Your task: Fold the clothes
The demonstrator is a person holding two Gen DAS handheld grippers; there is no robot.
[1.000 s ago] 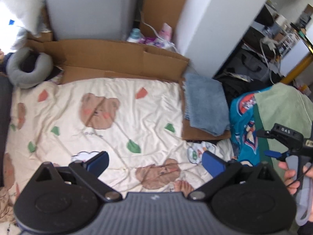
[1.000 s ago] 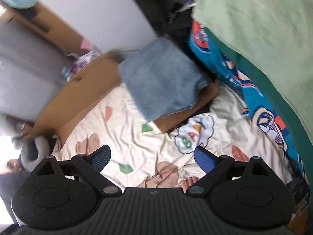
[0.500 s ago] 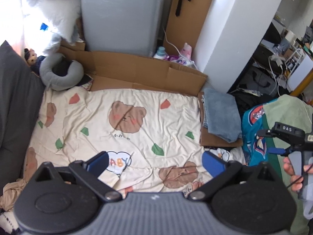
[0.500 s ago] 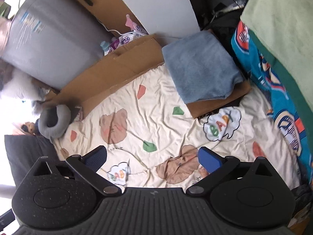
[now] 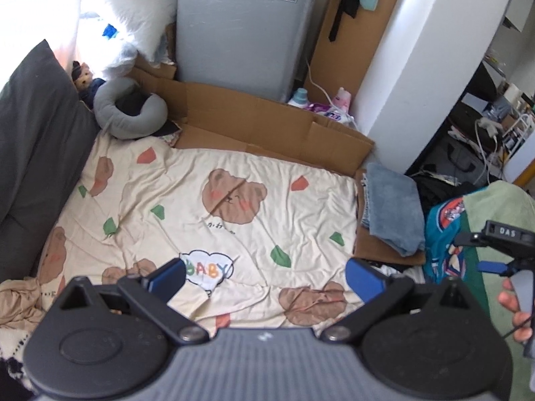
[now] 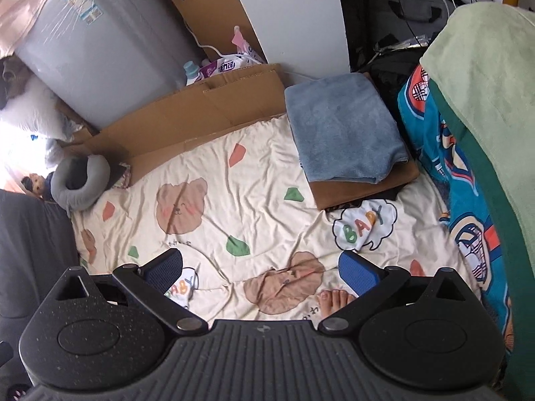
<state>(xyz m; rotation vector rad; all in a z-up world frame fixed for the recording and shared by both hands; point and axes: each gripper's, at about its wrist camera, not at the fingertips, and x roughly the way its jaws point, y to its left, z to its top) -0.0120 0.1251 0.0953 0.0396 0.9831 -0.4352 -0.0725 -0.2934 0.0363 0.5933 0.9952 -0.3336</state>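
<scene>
A grey-blue folded towel [image 6: 344,130] lies flat on a piece of cardboard [image 6: 364,187] at the right edge of the bear-print sheet [image 6: 234,200], and a pale green cloth [image 6: 485,77], perhaps another garment, is draped over teal patterned fabric [image 6: 458,200] beside it.

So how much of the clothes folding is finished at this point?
One piece looks done: a blue towel lies folded on cardboard beside the blanket. Nothing is in hand: the left gripper and right gripper are both open and empty. Left, probably: the green cloth and the teal garment heaped at the right, unfolded.
</scene>
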